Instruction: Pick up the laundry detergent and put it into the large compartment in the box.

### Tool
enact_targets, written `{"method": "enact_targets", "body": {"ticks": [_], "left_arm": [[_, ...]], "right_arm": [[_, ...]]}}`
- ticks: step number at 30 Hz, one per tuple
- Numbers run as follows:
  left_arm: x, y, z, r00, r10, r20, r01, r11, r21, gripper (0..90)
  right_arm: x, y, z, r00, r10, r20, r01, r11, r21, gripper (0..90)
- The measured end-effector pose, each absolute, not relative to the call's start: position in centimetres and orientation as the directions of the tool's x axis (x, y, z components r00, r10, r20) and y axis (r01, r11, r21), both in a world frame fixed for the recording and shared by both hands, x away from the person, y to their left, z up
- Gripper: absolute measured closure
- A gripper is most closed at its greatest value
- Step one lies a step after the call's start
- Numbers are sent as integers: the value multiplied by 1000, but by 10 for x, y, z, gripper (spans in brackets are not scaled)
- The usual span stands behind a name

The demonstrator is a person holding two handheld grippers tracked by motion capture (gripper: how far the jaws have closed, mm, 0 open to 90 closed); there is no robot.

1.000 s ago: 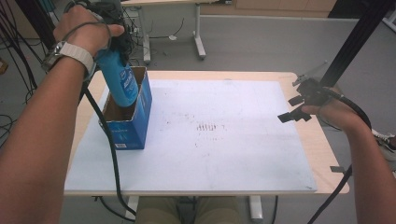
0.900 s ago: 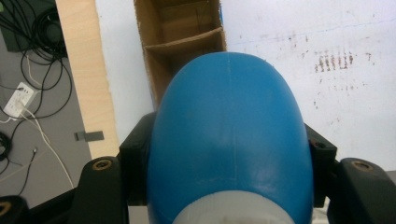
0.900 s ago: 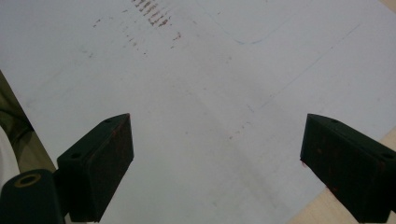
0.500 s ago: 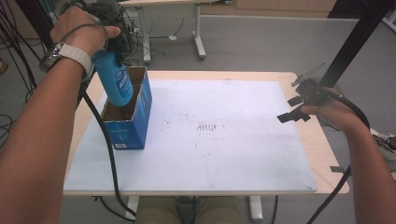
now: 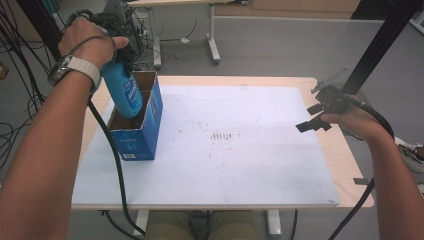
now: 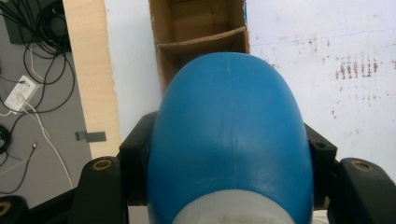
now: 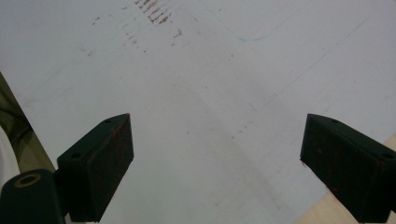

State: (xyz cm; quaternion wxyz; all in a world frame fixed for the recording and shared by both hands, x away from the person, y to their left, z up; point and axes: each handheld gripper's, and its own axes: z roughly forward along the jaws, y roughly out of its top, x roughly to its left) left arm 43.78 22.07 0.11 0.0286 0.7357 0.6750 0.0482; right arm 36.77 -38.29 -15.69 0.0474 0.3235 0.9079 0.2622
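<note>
Two compartments split the blue cardboard box [image 5: 135, 127] on your table [image 5: 320, 82]; your left gripper [image 5: 120, 50] clamps a smooth, rounded blue bottle [image 5: 122, 92], tilted into the near one. Close up, the bottle [image 6: 229, 140] bulges between black jaws. Your right gripper [image 7: 217, 163] gapes over scuffed white board [image 7: 210, 70].

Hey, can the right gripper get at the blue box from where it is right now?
Probably yes. The right gripper hangs open at the table's far side, with only bare white mat between it and the blue box, though the left gripper's bottle is entering the box top.
</note>
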Motion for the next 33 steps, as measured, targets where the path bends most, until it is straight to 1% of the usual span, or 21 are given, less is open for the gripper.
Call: {"method": "enact_targets", "body": {"ticks": [15, 23, 33], "left_arm": [[446, 221, -33, 86, 995, 44, 992, -90, 83, 381], [449, 221, -55, 82, 995, 50, 993, -86, 83, 381], [450, 221, -74, 86, 995, 53, 992, -90, 90, 381]], "right_arm": [[367, -384, -161, -781, 618, 84, 571, 654, 497, 98], [366, -388, -164, -775, 626, 89, 580, 647, 496, 98], [367, -389, -167, -770, 631, 95, 587, 642, 493, 98]]}}
